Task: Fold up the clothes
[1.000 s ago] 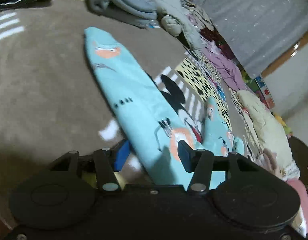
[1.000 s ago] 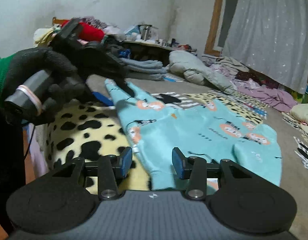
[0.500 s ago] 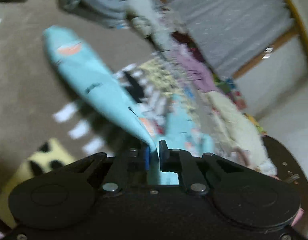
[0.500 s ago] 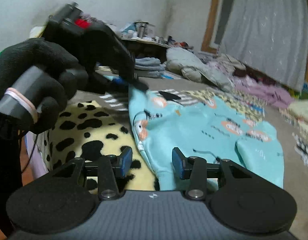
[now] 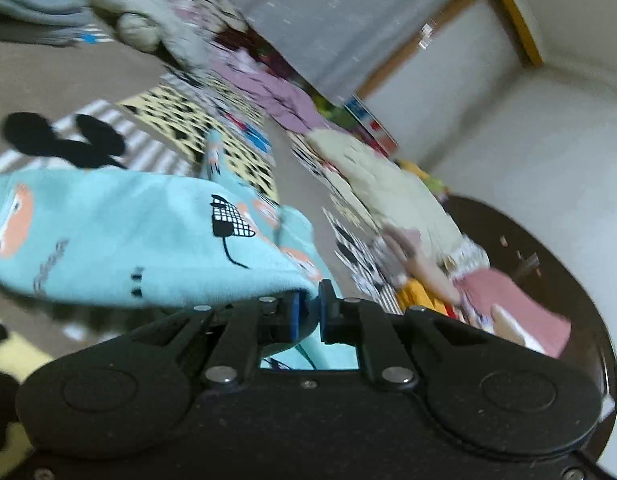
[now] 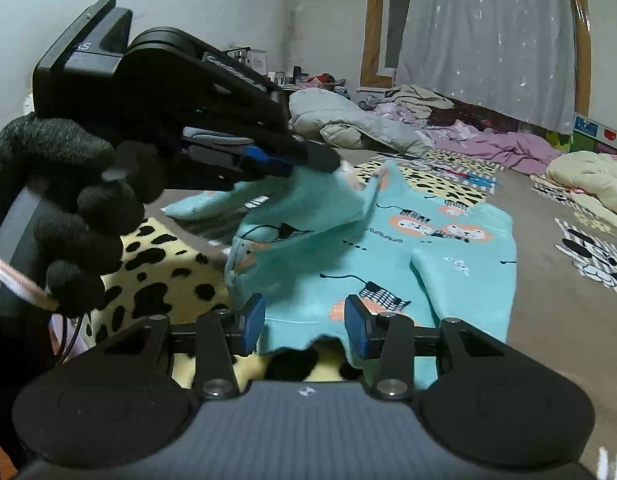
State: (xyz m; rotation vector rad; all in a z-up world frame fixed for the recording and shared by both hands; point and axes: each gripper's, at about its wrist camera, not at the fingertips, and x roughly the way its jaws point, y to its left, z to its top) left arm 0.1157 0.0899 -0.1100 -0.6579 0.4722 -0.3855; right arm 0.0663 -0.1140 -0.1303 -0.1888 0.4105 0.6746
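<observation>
White letters "AS" show on the black camera block [image 6: 82,56] mounted atop the left gripper [image 6: 304,164], with a smaller line of print beneath that is too blurred to read; the "AS" looks like the tail end of a longer word. On the right gripper [image 6: 304,322] body sits a small white mark, no lettering. The left wrist view offers nothing legible.

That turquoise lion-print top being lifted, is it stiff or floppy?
Probably floppy: the turquoise lion-print top sags and folds below the left gripper pinching its sleeve. Likely light, since one small pinch lifts it. The right gripper is open.
</observation>
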